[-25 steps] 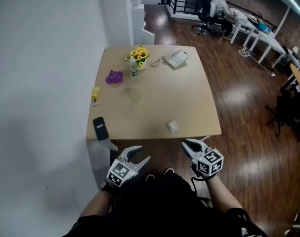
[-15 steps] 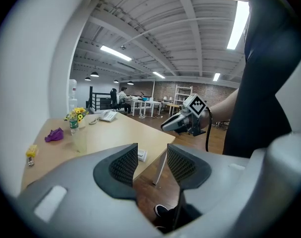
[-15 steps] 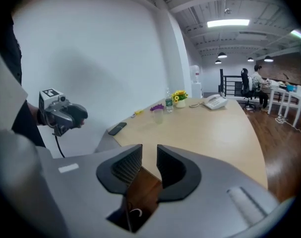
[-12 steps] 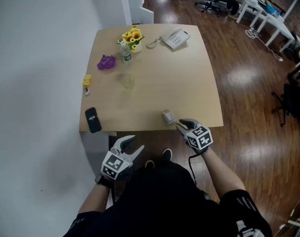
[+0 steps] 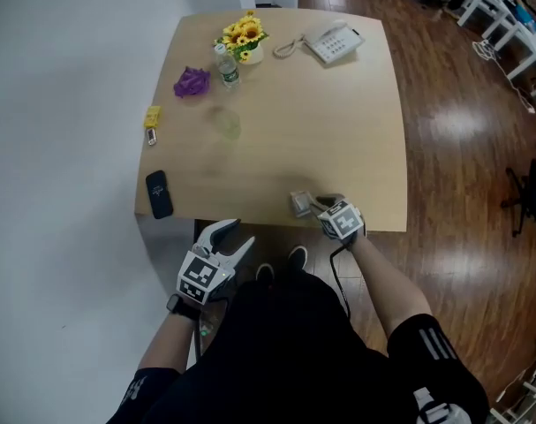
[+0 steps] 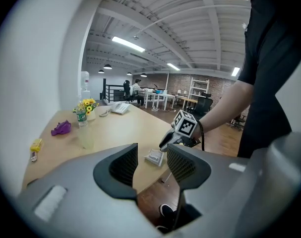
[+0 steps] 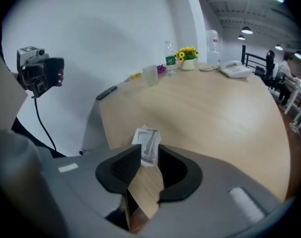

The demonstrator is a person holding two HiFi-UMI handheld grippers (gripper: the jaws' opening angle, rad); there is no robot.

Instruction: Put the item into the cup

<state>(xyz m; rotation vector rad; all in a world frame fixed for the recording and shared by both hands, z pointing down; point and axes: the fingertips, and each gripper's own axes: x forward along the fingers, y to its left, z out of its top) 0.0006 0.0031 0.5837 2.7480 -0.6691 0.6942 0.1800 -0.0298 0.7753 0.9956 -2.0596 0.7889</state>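
Head view with both gripper views: a square wooden table (image 5: pixel 338 122) is seen from above, and all positions are given relative to it. The task's item, a small flat clear packet (image 5: pixel 300 203), lies on the table close to its near edge, right of that edge's middle. The right gripper (image 5: pixel 320 204) is reached over the same near edge. In its own view its jaws are drawn in on the near end of the packet (image 7: pixel 147 144), whose two side edges meet their inner faces, while the rest of the packet lies flat on the table beyond the tips. The left gripper (image 5: pixel 235 235) is held off the table, just outside the near edge toward the left corner. Its jaws are spread apart with nothing between them, and the packet (image 6: pixel 154 156) is seen well beyond their gap. The translucent cup (image 5: pixel 227 124) stands upright on the left half of the table, about midway between the near and far edges and well apart from the packet. A black phone (image 5: pixel 157 193) lies at the near left corner, and a small yellow object (image 5: pixel 151 117) lies along the left edge. A purple object (image 5: pixel 191 81), a plastic bottle (image 5: pixel 224 69) and a pot of sunflowers (image 5: pixel 242 34) are grouped toward the far left corner. A white desk telephone (image 5: pixel 335 41) is set at the far edge, right of centre.
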